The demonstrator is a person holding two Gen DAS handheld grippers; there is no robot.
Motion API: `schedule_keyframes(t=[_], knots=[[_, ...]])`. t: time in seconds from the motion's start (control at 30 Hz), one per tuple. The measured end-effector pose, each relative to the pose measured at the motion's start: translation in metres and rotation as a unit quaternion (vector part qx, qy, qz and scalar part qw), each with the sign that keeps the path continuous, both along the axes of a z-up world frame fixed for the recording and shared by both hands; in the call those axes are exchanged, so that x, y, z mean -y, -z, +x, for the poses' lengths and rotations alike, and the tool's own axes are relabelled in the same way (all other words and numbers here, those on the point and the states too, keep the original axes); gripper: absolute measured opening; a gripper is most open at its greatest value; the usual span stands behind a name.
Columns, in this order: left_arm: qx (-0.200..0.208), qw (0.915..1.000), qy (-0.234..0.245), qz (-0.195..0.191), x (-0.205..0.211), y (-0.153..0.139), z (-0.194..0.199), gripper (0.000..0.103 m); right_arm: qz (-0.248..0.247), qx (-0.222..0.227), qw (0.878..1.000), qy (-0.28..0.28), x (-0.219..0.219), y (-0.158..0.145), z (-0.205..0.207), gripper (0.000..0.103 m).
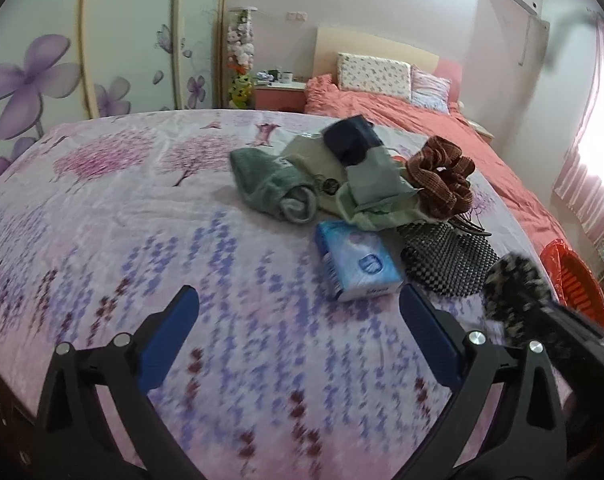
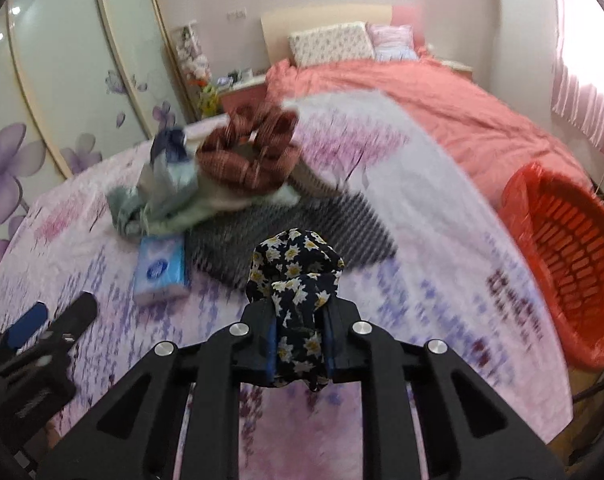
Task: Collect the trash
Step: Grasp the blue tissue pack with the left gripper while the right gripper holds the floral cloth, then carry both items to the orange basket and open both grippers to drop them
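Observation:
My right gripper [image 2: 300,320] is shut on a dark cloth with yellow flowers [image 2: 295,268], bunched between its blue pads above the bed sheet. The same cloth [image 1: 514,288] shows blurred at the right of the left wrist view. My left gripper [image 1: 297,304] stands open over the flowered sheet with nothing between its fingers, just short of a blue tissue pack [image 1: 356,260]. That tissue pack [image 2: 159,270] lies left of the held cloth. A red basket [image 2: 570,268] lined with a red bag stands at the bed's right edge.
A pile sits mid-bed: green cloth [image 1: 273,184], navy item [image 1: 352,138], brown scrunchie-like fabric [image 1: 442,176], black checked mat [image 1: 446,260]. Pink bedding and pillows [image 1: 372,70] lie beyond. A wardrobe with purple flowers [image 1: 29,76] fills the left.

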State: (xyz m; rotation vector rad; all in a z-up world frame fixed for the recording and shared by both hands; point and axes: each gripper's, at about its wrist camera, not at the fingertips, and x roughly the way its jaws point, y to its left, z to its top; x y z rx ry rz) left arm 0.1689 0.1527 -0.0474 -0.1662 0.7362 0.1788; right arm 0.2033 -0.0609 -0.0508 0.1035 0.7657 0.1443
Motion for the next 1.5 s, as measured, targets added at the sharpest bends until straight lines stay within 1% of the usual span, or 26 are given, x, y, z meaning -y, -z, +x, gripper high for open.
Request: schedule_keyframes(t=[0.17, 0.33, 0.4, 0.47, 0.57, 0.63, 0.67, 0.73, 0.77, 0.87, 0.9, 1.0, 1.1, 1.33, 1.5], knots=[[-0.02, 0.9996, 0.016, 0.01, 0.014, 0.004, 0.034, 0.093, 0.0, 0.027, 0.999, 0.035, 0.018, -0.009, 0.017, 0.017], [-0.045, 0.9986, 0.024, 0.016, 0.022, 0.015, 0.058, 0.092, 0.008, 0.03, 0.997, 0.065, 0.037, -0.01, 0.037, 0.017], [-0.062, 0.9977, 0.026, 0.012, 0.022, 0.023, 0.066, 0.087, 0.01, 0.028, 0.997, 0.07, 0.042, -0.008, 0.04, 0.017], [-0.081, 0.9964, 0.025, 0.004, 0.022, 0.032, 0.074, 0.083, 0.01, 0.027, 0.997, 0.073, 0.043, -0.004, 0.043, 0.017], [-0.092, 0.9954, 0.023, -0.01, 0.021, 0.039, 0.082, 0.077, 0.008, 0.021, 0.997, 0.075, 0.046, 0.002, 0.043, 0.017], [-0.092, 0.9956, 0.02, -0.006, 0.022, 0.04, 0.086, 0.074, 0.01, 0.015, 0.997, 0.076, 0.048, 0.005, 0.045, 0.017], [-0.092, 0.9956, 0.019, -0.003, 0.022, 0.04, 0.088, 0.071, 0.012, 0.011, 0.997, 0.076, 0.049, 0.007, 0.044, 0.017], [-0.091, 0.9957, 0.018, 0.008, 0.022, 0.04, 0.091, 0.06, 0.015, 0.008, 0.997, 0.077, 0.051, 0.008, 0.043, 0.017], [-0.091, 0.9956, 0.018, 0.011, 0.022, 0.04, 0.092, 0.052, 0.017, 0.007, 0.997, 0.077, 0.051, 0.008, 0.042, 0.017], [-0.091, 0.9955, 0.025, 0.0, 0.016, 0.038, 0.09, 0.051, 0.019, 0.009, 0.997, 0.076, 0.054, 0.005, 0.038, 0.017], [-0.09, 0.9956, 0.025, 0.002, 0.014, 0.037, 0.087, 0.051, 0.02, 0.01, 0.997, 0.076, 0.055, 0.004, 0.036, 0.017], [-0.086, 0.9959, 0.029, -0.001, 0.008, 0.031, 0.077, 0.051, 0.024, 0.013, 0.997, 0.076, 0.057, -0.002, 0.033, 0.017], [-0.073, 0.9968, 0.032, 0.008, 0.005, 0.02, 0.064, 0.051, 0.027, 0.024, 0.997, 0.075, 0.06, -0.011, 0.026, 0.017], [-0.025, 0.9988, 0.041, 0.012, 0.011, -0.026, 0.037, 0.051, 0.037, 0.047, 0.995, 0.075, 0.07, -0.029, 0.011, 0.017], [0.009, 0.9976, 0.067, 0.012, 0.033, -0.059, 0.022, 0.051, 0.044, 0.065, 0.994, 0.078, 0.083, -0.042, -0.002, 0.017]])
